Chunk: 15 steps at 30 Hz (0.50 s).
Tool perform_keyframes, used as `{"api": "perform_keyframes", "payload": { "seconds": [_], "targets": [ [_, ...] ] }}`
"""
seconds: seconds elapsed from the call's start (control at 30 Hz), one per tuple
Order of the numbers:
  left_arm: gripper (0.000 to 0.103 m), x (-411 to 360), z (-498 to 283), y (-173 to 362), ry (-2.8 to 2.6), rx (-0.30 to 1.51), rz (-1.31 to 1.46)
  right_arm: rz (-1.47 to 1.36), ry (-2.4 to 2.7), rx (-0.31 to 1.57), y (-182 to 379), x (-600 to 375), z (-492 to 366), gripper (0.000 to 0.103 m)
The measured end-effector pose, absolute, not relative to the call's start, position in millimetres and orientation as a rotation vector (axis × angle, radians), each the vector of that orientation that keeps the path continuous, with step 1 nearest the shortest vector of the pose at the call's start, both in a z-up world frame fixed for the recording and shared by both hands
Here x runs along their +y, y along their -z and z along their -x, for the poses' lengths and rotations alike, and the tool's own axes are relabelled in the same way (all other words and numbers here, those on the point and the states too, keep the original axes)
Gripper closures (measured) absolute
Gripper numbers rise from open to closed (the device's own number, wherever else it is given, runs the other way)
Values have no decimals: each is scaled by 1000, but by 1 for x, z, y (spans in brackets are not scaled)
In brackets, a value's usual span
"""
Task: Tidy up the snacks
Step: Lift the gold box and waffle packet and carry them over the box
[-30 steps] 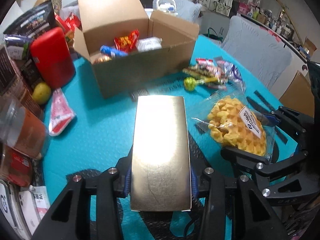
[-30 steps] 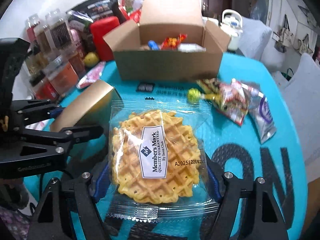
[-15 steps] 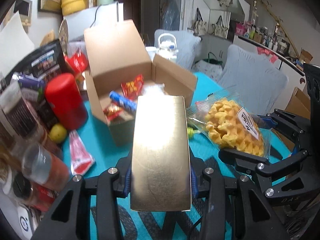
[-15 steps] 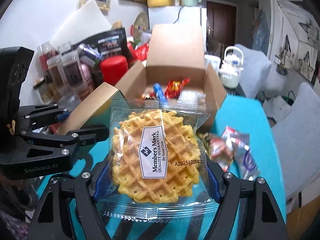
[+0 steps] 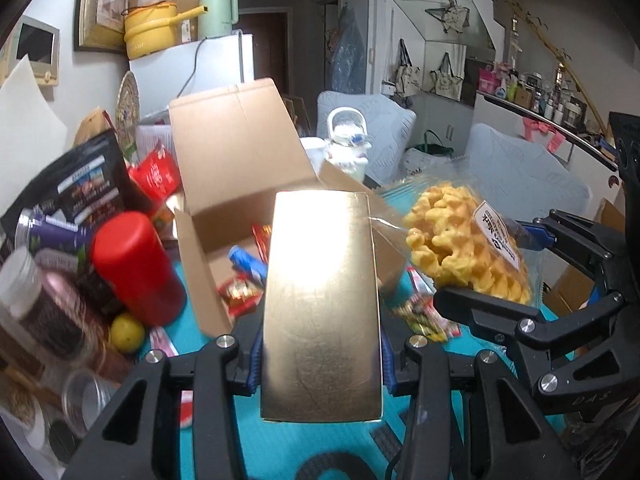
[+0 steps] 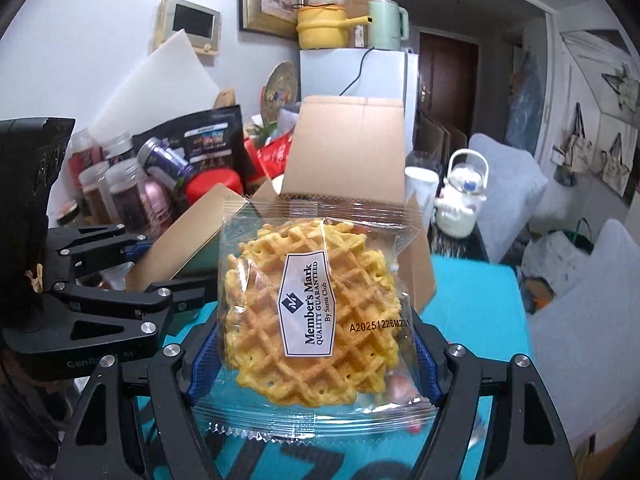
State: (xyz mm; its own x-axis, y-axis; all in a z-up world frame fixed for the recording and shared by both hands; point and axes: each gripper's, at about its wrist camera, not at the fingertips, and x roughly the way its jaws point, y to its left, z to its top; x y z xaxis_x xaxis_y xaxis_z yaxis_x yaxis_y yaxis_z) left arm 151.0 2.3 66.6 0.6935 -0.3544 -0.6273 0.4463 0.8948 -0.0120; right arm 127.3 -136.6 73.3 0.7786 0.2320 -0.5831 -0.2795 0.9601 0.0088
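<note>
My left gripper (image 5: pixel 320 356) is shut on a flat gold box (image 5: pixel 322 300), held up above the teal table. To its right, my right gripper (image 6: pixel 312 356) is shut on a clear-wrapped waffle pack (image 6: pixel 312 320), also seen as a yellow waffle pack (image 5: pixel 468 240) in the left wrist view. Beyond both stands an open cardboard box (image 5: pixel 224 184) with its lid up and several wrapped snacks (image 5: pixel 244 276) inside. From the right wrist view the cardboard box (image 6: pixel 352 152) rises behind the waffle, and the gold box (image 6: pixel 184 244) shows at the left.
A red canister (image 5: pixel 136 268), a lemon (image 5: pixel 128 332), jars (image 5: pixel 44 312) and dark snack bags (image 5: pixel 88 188) crowd the left side. Loose candy wrappers (image 5: pixel 424 312) lie on the teal table (image 5: pixel 304 448) right of the box. A white kettle (image 6: pixel 460 200) and grey chairs (image 6: pixel 576 312) stand beyond.
Both grippers have risen with the gold box and the waffle pack and tilted up, so the cardboard box now sits lower and closer behind them. Neither grip changed.
</note>
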Motion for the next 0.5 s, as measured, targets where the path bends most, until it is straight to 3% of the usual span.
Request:
{"api": "perform_keyframes", "payload": {
  "seconds": [0.5],
  "targets": [
    [60,-14,-268,-75,380,628,-98,72,-279,584,-80,-155,-242,25]
  ]
}}
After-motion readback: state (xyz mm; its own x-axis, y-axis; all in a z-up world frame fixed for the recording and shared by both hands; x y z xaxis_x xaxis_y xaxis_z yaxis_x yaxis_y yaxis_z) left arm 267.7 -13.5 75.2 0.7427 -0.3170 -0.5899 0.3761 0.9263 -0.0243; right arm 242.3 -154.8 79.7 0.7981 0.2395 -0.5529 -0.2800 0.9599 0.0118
